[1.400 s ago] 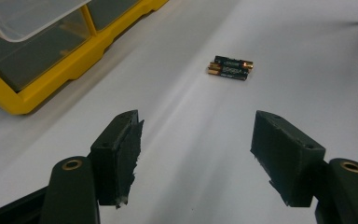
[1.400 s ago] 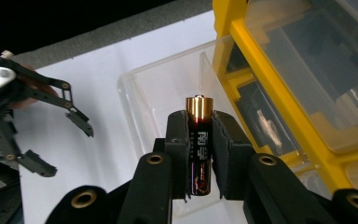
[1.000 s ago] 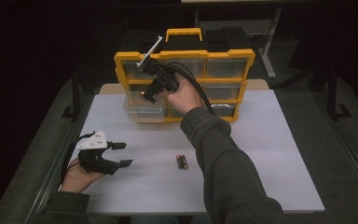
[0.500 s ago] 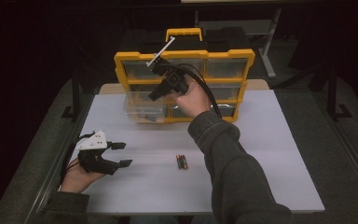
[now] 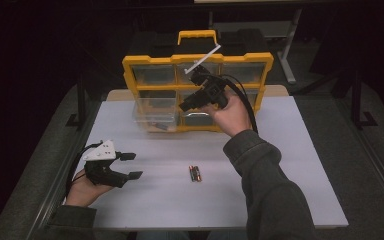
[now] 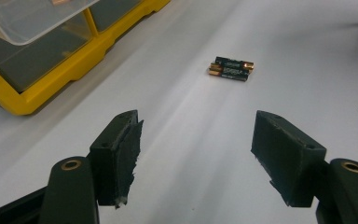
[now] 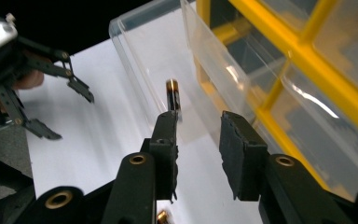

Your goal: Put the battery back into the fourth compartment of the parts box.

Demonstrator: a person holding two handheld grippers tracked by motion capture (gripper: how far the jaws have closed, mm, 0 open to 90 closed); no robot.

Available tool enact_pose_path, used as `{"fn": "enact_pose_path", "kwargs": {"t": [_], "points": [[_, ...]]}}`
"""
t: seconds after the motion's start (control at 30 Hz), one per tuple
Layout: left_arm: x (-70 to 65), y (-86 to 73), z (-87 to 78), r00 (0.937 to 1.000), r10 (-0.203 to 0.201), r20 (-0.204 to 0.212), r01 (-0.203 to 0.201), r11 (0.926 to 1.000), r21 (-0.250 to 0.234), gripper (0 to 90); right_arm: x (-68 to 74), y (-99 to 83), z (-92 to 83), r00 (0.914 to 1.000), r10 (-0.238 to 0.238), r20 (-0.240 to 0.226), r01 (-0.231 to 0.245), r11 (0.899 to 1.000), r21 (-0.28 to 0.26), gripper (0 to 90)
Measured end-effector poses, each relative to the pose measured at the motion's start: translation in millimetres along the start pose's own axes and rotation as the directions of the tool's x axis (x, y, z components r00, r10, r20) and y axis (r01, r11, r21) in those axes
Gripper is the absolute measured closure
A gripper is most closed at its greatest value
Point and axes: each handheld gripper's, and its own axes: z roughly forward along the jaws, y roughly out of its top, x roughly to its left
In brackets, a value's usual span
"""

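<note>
The left gripper [image 5: 133, 165] is seen resting at the left of the white rectangular table top [image 5: 305, 175], held by the person's hand, jaws spread wide with nothing between them; it is judged to be parked as the idle tool. One yellow-framed plastic organiser with clear drawers [image 5: 130, 75] is stood upright at the far edge, three drawers across, the full count hidden by the arm. One clear plastic drawer [image 5: 152, 117] is pulled out of its lower left, presumably so that loose cells can be dropped in from above. A small cluster of black cylindrical batteries with copper-coloured ends [image 5: 195, 173] is left on the table near the middle, touching side by side; two are counted for certain, possibly three. The right gripper [image 7: 198, 119] is held above the open drawer. Its jaws have just been opening and nothing is between them. One black copper-tipped battery [image 7: 173, 95] is seen lying in that drawer just beyond the jaw tips, judged released.
</note>
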Motion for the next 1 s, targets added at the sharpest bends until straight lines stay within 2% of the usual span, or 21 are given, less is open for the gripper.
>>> {"fn": "enact_pose_path", "kwargs": {"t": [0.1, 0.37, 0.47, 0.63, 0.67, 0.7, 1.0], "points": [[-0.2, -0.7, 0.4, 0.9999, -0.014, 0.003, 0.014, 0.9999, -0.004, 32.0, -0.3, -13.4, -1.1, 0.9999, 0.01, 0.01, -0.01, 1.0, 0.008, 63.6], [0.1, -0.8, 0.0, 0.9999, -0.015, 0.004, 0.015, 0.9998, -0.012, 32.0, -1.4, -45.9, 1.7, 0.9984, 0.055, 0.012, -0.055, 0.998, 0.009, 59.4], [1.1, -1.2, -0.9, 0.9998, -0.022, 0.003, 0.022, 0.9997, -0.01, 32.0, 1.7, -57.2, 3.5, 0.9966, 0.082, -0.007, -0.082, 0.997, 0.006, 58.9], [-0.5, -1.1, -1.4, 0.9996, -0.027, 0.004, 0.027, 0.9996, -0.012, 32.0, 6.0, -75.4, 13.7, 0.9965, 0.084, -0.001, -0.084, 0.996, 0.027, 58.2], [-1.0, -0.7, -1.8, 0.9997, -0.026, 0.005, 0.026, 0.9996, -0.014, 32.0, 5.3, -79.4, 16.2, 0.9976, 0.069, 0.003, -0.069, 0.997, 0.033, 58.3], [-0.9, 0.0, -2.4, 0.9998, -0.017, 0.004, 0.017, 0.9998, -0.011, 32.0, 6.5, -82.6, 18.6, 0.9963, 0.086, -0.006, -0.086, 0.996, 0.036, 58.2], [-0.3, -0.3, 0.1, 0.9998, -0.022, 0.004, 0.022, 0.9996, -0.019, 32.0, 7.7, -103.6, 31.0, 0.9953, 0.097, -0.009, -0.096, 0.993, 0.069, 58.2]]}}
